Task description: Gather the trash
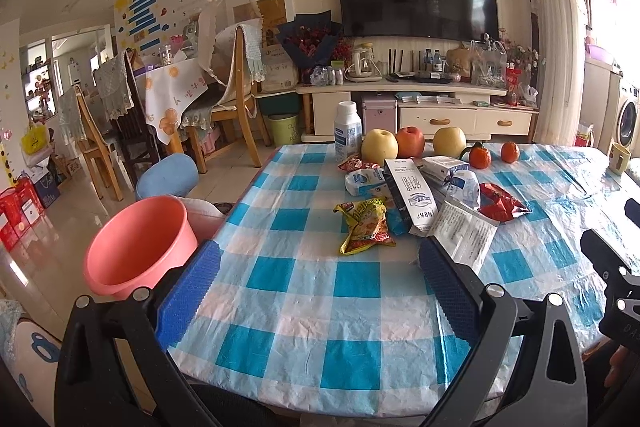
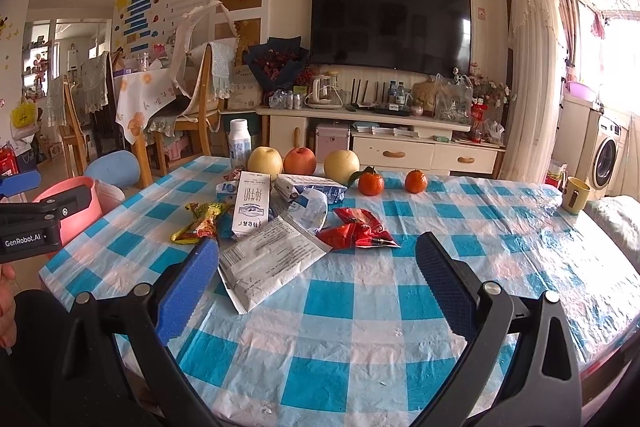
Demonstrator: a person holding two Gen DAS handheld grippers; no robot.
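Trash lies in a heap on the blue-checked table (image 1: pixel 304 307) (image 2: pixel 360 327): a yellow snack wrapper (image 1: pixel 366 225) (image 2: pixel 200 221), a milk carton (image 1: pixel 412 197) (image 2: pixel 250 205), a white paper pouch (image 1: pixel 464 235) (image 2: pixel 272 259), a red wrapper (image 1: pixel 502 207) (image 2: pixel 360 229) and crumpled white-blue packs (image 1: pixel 460 183) (image 2: pixel 308 205). A pink bucket (image 1: pixel 138 247) (image 2: pixel 74 205) stands off the table's left edge. My left gripper (image 1: pixel 320 267) hovers open over the near table, short of the heap. My right gripper (image 2: pixel 316 259) is open too, its left finger beside the pouch.
Behind the heap stand a white bottle (image 1: pixel 347 131) (image 2: pixel 239 145), three apples or pears (image 1: pixel 410 142) (image 2: pixel 300 161) and two mandarins (image 1: pixel 494 154) (image 2: pixel 392 182). A yellow mug (image 2: pixel 576 195) sits at the far right. Chairs (image 1: pixel 236 103) and a blue stool (image 1: pixel 168 175) stand left of the table.
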